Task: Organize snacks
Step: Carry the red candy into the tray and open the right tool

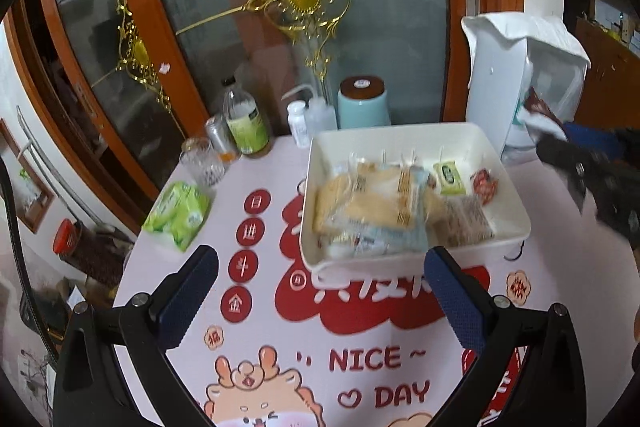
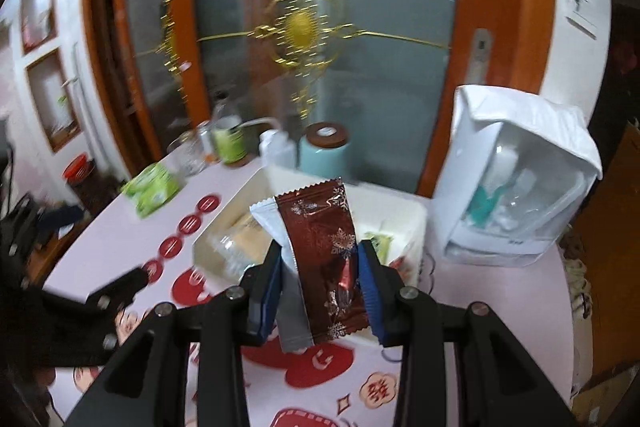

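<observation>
A white tray stands on the pink table and holds several wrapped snacks: yellow and pale blue packs, a green sachet, a red candy. My left gripper is open and empty just in front of the tray's near edge. My right gripper is shut on a dark red and white snack packet, held upright above the tray. The right gripper also shows at the right edge of the left wrist view.
At the table's back stand a green-labelled bottle, a glass, white squeeze bottles and a teal canister. A green tissue pack lies at the left. A white bag-lined bin stands at the right.
</observation>
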`<state>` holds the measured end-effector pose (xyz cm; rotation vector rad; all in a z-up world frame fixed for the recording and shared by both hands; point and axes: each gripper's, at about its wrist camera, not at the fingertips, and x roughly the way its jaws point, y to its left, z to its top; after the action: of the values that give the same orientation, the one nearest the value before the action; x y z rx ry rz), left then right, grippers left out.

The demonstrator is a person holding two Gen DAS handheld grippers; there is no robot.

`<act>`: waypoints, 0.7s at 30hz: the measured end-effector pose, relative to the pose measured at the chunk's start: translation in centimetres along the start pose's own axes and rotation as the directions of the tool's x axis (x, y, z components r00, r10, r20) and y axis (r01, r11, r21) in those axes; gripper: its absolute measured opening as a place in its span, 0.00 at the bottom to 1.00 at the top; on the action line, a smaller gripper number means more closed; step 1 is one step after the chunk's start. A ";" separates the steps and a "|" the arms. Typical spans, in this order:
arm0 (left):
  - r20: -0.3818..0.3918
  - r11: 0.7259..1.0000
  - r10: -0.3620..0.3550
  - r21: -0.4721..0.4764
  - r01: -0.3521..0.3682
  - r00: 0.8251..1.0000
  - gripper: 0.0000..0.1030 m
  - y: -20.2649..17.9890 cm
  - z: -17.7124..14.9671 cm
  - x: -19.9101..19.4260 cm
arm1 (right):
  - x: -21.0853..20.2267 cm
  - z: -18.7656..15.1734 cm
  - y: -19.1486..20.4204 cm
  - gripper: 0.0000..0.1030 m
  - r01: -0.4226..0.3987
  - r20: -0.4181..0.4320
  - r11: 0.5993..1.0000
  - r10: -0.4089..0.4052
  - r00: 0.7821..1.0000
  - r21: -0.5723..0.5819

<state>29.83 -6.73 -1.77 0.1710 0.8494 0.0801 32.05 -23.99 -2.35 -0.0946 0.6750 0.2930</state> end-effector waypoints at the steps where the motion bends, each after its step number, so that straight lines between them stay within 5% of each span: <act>1: 0.002 1.000 -0.001 0.001 0.001 1.000 1.00 -0.1 0.5 0.1 | 0.5 0.5 -0.5 0.36 0.007 -0.003 1.000 -0.007 1.000 0.023; 17: -0.093 0.999 0.003 0.048 0.001 0.996 1.00 -1.7 1.9 8.4 | 12.8 -1.7 -2.3 0.40 0.108 -0.211 0.987 -0.081 0.974 0.116; 20: -0.128 0.998 -0.007 0.054 0.014 0.992 1.00 -2.0 1.4 10.1 | 14.6 -2.4 -2.2 0.45 0.101 -0.244 0.990 -0.074 0.967 0.099; 21: -0.144 0.998 -0.014 0.052 0.022 0.989 1.00 -2.0 1.3 10.6 | 15.0 -2.6 -2.1 0.54 0.101 -0.250 0.991 -0.076 0.965 0.090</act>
<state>37.78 -7.40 -9.19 0.2099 0.9971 0.0526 42.24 -22.94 -13.79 -0.0632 0.9286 0.1609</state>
